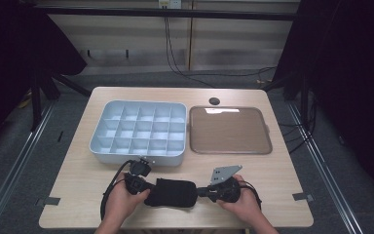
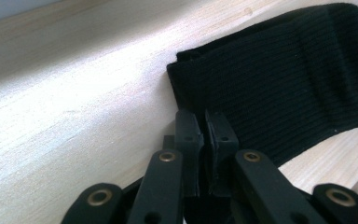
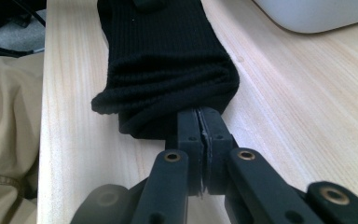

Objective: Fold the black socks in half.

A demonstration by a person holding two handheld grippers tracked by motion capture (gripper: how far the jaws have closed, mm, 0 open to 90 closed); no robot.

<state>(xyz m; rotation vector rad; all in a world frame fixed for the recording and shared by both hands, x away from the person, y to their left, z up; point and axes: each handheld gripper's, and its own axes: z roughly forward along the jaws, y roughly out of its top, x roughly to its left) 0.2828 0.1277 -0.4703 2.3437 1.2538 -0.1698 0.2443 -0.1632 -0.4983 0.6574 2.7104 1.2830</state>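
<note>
A black sock [image 1: 171, 193] lies folded near the front edge of the wooden counter [image 1: 272, 170], and everything else sits around it. At the sock's left end the left tool [image 1: 144, 188], held in the person's left hand [image 1: 121, 200], has its jaws pressed together on the edge of the fabric; the left gripper view shows a thin fold pinched between the pads [image 2: 206, 135]. At the sock's right end the right tool [image 1: 202, 191], in the right hand [image 1: 246, 202], is likewise clamped on the bunched fabric [image 3: 168, 70], jaws nearly meeting. Behind the sock, just past its left half, stands a pale grey divided tray [image 1: 108, 151], close to the left tool. Behind the sock's right half, well apart from it, lies a flat brown tray [image 1: 268, 146], beside the divided one.
</note>
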